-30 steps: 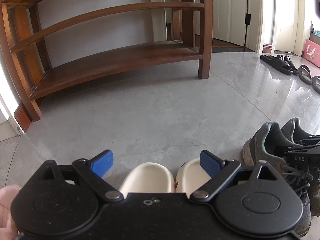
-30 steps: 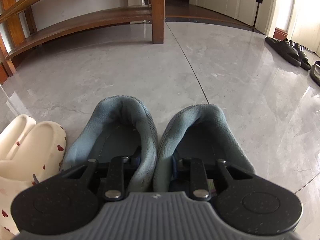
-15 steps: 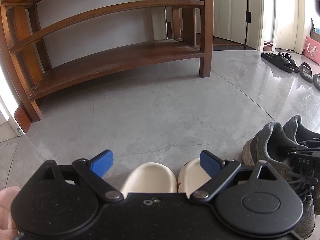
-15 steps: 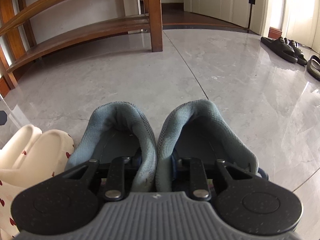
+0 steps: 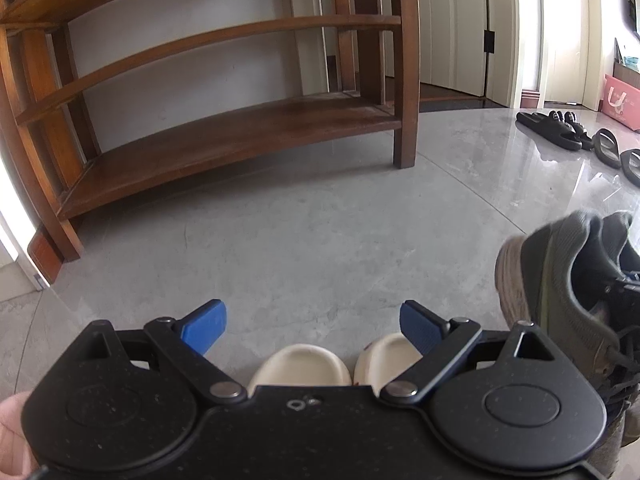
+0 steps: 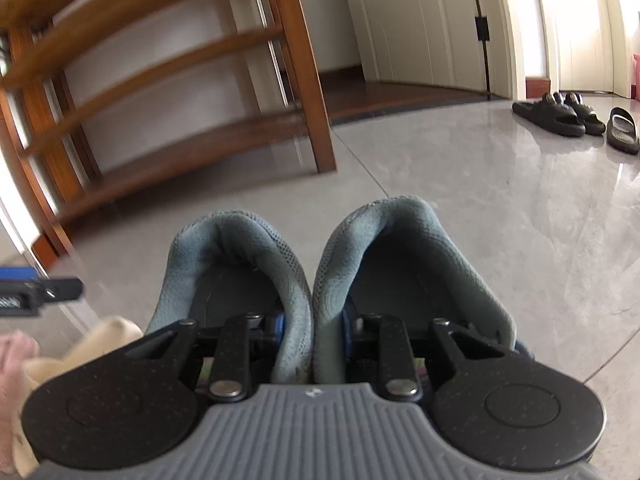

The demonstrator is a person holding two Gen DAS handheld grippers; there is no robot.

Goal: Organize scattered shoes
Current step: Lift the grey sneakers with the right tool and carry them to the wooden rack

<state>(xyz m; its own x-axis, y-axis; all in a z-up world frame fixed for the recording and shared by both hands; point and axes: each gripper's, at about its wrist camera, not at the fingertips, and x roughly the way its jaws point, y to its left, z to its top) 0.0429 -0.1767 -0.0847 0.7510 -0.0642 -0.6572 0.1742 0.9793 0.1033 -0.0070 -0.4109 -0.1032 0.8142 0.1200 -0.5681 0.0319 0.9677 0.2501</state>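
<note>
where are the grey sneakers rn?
Centre of the right wrist view: the grey sneakers sit side by side with the right gripper clamping their touching inner collars. In the left wrist view they're at the right edge, beside the cream slippers.

The left gripper (image 5: 312, 324) has a black speckled body, 2 round hubs, silver pivot screws and blue fingers (image 5: 206, 324). The right gripper (image 6: 312, 332) adds a ribbed grey housing.

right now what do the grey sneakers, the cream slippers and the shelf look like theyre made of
Grey sneakers: knit or mesh fabric, matte; a fine woven texture shows on the padded collars.
Cream slippers: probably moulded foam or rubber, smooth and seamless with a dull sheen.
Shelf: wood, reddish-brown, with visible grain and a light gloss that suggests varnish.
</note>
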